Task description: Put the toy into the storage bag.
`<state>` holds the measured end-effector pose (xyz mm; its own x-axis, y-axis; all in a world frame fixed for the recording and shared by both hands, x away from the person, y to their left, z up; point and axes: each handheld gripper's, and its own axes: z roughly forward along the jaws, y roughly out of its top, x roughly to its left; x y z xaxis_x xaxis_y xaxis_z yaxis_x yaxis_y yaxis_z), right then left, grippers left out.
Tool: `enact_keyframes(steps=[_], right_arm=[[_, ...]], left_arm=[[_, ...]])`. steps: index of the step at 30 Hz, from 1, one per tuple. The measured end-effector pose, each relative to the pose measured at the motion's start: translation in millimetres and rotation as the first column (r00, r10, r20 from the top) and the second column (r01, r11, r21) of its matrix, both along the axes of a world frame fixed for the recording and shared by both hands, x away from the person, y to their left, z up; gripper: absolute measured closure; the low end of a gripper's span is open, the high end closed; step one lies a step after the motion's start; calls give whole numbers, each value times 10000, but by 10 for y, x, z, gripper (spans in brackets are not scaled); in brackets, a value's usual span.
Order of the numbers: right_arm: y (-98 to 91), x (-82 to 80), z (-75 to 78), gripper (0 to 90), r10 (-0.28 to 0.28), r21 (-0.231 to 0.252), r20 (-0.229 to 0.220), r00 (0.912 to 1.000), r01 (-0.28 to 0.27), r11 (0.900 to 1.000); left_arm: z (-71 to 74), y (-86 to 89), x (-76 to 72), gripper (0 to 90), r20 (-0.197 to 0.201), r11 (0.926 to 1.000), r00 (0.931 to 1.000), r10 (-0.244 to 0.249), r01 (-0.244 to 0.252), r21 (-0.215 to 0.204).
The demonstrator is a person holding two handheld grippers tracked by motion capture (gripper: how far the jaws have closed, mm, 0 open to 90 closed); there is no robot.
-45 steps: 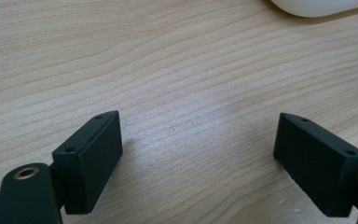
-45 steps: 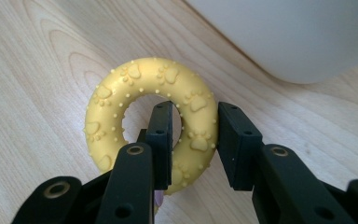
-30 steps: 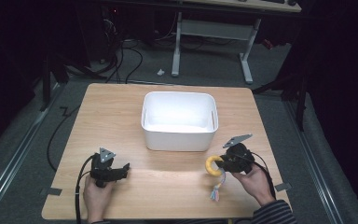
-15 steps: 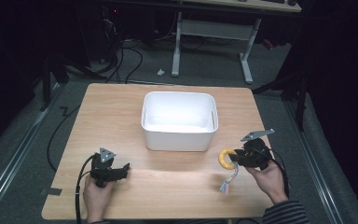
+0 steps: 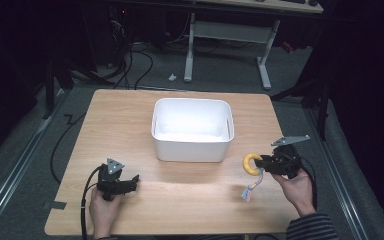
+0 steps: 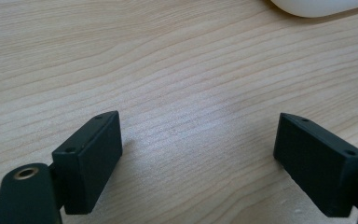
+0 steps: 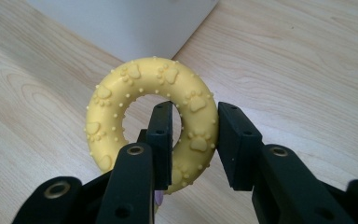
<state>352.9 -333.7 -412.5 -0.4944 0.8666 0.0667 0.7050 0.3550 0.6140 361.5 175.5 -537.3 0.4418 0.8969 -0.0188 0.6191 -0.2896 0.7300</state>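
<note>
1. Your left gripper point(image 5: 130, 181) rests released on the light wooden table point(image 5: 190, 200), jaws spread wide over bare wood, near the front-left of the white rectangular plastic bin point(image 5: 192, 130).
2. The bin sits mid-table.
3. Your right gripper point(image 7: 193, 135) grasps the yellow knobbly rubber ring with paw prints point(image 7: 121, 93) by its rim, just off the bin's front-right corner; a coloured tassel point(image 5: 250, 190) hangs from it.

High view is looking forward and down over the whole tabletop point(image 5: 190, 200) from the near side. Left gripper view is sitting low, close to the wood, catching the white bin point(image 6: 317, 5) at its top edge. Right gripper view is looking close at the same bin's corner.
</note>
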Motion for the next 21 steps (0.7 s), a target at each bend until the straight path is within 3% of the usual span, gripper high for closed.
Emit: enact_keyframes(steps=[11,21], right_arm=[[-79,96,154,680,-132,63,146,9998,131,9999],[-112,163,390,681,-252,164,307,9992,247,9996]], left_arm=[[0,-1,-1,156,-3,10000,10000,-4,4,8],[0,-1,-1,156,2,10000,10000,-1,1,11]])
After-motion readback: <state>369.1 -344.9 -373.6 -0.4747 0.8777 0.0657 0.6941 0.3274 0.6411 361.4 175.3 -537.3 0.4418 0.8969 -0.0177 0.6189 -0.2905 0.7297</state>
